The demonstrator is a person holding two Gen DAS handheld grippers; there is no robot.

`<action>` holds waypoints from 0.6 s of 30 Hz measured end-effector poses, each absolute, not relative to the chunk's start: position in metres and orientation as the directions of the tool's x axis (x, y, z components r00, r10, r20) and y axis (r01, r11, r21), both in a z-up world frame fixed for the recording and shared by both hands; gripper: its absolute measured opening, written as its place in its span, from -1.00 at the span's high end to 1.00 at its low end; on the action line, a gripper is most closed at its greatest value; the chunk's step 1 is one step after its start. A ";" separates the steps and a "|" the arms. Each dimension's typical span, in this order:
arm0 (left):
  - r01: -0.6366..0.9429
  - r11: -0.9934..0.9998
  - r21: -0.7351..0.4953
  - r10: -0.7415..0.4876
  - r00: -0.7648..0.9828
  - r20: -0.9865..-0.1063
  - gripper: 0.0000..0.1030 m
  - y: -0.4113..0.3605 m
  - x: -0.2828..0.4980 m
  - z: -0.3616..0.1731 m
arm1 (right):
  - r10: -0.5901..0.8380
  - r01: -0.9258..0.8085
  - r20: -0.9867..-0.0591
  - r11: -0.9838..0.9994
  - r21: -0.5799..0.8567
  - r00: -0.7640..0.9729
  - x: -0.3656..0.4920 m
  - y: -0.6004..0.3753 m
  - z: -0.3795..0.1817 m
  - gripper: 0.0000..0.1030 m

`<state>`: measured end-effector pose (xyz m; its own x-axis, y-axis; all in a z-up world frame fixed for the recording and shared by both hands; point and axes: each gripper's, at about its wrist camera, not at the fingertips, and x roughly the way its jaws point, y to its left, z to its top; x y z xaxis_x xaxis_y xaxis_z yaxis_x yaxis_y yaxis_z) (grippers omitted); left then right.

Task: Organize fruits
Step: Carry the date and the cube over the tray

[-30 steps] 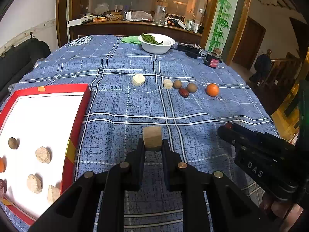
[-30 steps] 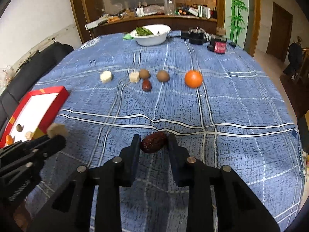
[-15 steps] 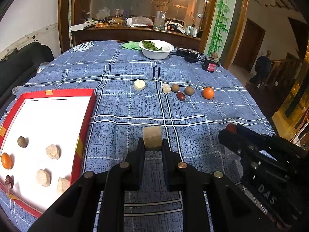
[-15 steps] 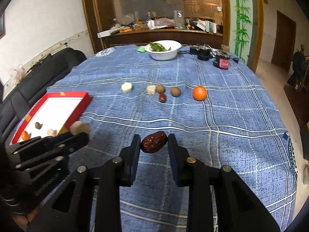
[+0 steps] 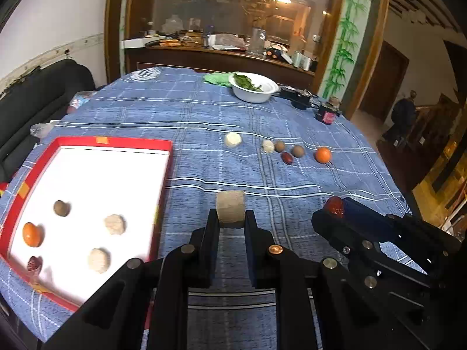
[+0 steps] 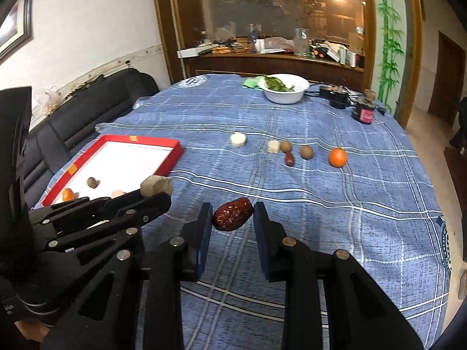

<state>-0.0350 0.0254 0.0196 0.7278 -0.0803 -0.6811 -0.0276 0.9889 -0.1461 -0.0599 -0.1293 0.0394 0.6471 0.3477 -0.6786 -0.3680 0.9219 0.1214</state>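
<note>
My left gripper (image 5: pixel 230 218) is shut on a beige chunk (image 5: pixel 230 208), held above the blue cloth just right of the red tray (image 5: pixel 131 143). The tray holds several fruits, among them an orange (image 5: pixel 32 234) and a brown nut (image 5: pixel 61 207). My right gripper (image 6: pixel 232 215) is shut on a red date (image 6: pixel 232 214); it shows at the right of the left wrist view (image 5: pixel 335 207). A row of fruits lies farther back: a white piece (image 5: pixel 233 139), a small beige piece (image 5: pixel 268 145), two brown nuts (image 5: pixel 279 146), a date (image 5: pixel 286 158) and an orange (image 5: pixel 322 155).
A white bowl of greens (image 5: pixel 253 87) stands at the table's far side, with black devices (image 5: pixel 294 99) and a dark jar (image 5: pixel 328 113) to its right. A black sofa (image 5: pixel 35 93) lies left of the table. A wooden sideboard stands behind.
Both grippers have risen and drawn back toward the tray side with their fruits still held; more of the tray shows in both views.
</note>
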 end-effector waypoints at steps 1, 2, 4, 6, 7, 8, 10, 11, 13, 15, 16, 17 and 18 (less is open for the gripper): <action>-0.035 0.988 -0.148 -0.076 0.730 -0.679 0.70 0.029 -0.037 0.021 | 0.354 -0.376 -0.676 0.919 0.122 0.646 -0.061 -0.127 0.041 0.41; -0.043 0.988 -0.150 -0.071 0.733 -0.677 0.70 0.033 -0.038 0.023 | 0.360 -0.383 -0.675 0.916 0.123 0.645 -0.062 -0.124 0.042 0.41; -0.058 0.987 -0.150 -0.060 0.736 -0.675 0.70 0.038 -0.040 0.025 | 0.374 -0.400 -0.669 0.908 0.123 0.642 -0.064 -0.118 0.045 0.41; -0.077 0.985 -0.155 -0.048 0.738 -0.673 0.70 0.046 -0.043 0.027 | 0.388 -0.419 -0.664 0.900 0.122 0.640 -0.066 -0.111 0.048 0.41; -0.086 0.984 -0.155 -0.041 0.740 -0.672 0.70 0.049 -0.044 0.028 | 0.392 -0.425 -0.662 0.897 0.122 0.638 -0.067 -0.108 0.049 0.41; -0.093 0.984 -0.154 -0.035 0.741 -0.670 0.70 0.052 -0.046 0.028 | 0.398 -0.433 -0.661 0.893 0.122 0.636 -0.067 -0.105 0.050 0.41; -0.113 0.981 -0.156 -0.021 0.742 -0.670 0.70 0.060 -0.048 0.029 | 0.411 -0.450 -0.655 0.885 0.120 0.634 -0.068 -0.097 0.053 0.41; -0.123 0.980 -0.158 -0.015 0.743 -0.669 0.71 0.064 -0.049 0.030 | 0.416 -0.457 -0.654 0.881 0.120 0.631 -0.068 -0.094 0.054 0.41; -0.140 0.977 -0.157 -0.001 0.744 -0.669 0.71 0.070 -0.051 0.030 | 0.426 -0.473 -0.653 0.874 0.116 0.627 -0.068 -0.086 0.056 0.41; -0.159 0.974 -0.160 0.012 0.743 -0.669 0.71 0.077 -0.052 0.030 | 0.435 -0.485 -0.650 0.867 0.115 0.623 -0.067 -0.080 0.057 0.41; -0.171 0.973 -0.158 0.022 0.743 -0.669 0.71 0.082 -0.053 0.030 | 0.440 -0.493 -0.649 0.862 0.112 0.620 -0.067 -0.076 0.058 0.41; -0.180 0.971 -0.157 0.029 0.742 -0.670 0.71 0.085 -0.055 0.030 | 0.444 -0.501 -0.649 0.858 0.111 0.618 -0.066 -0.072 0.058 0.41; -0.190 0.969 -0.159 0.036 0.742 -0.670 0.71 0.089 -0.055 0.030 | 0.448 -0.506 -0.649 0.855 0.111 0.615 -0.066 -0.069 0.059 0.41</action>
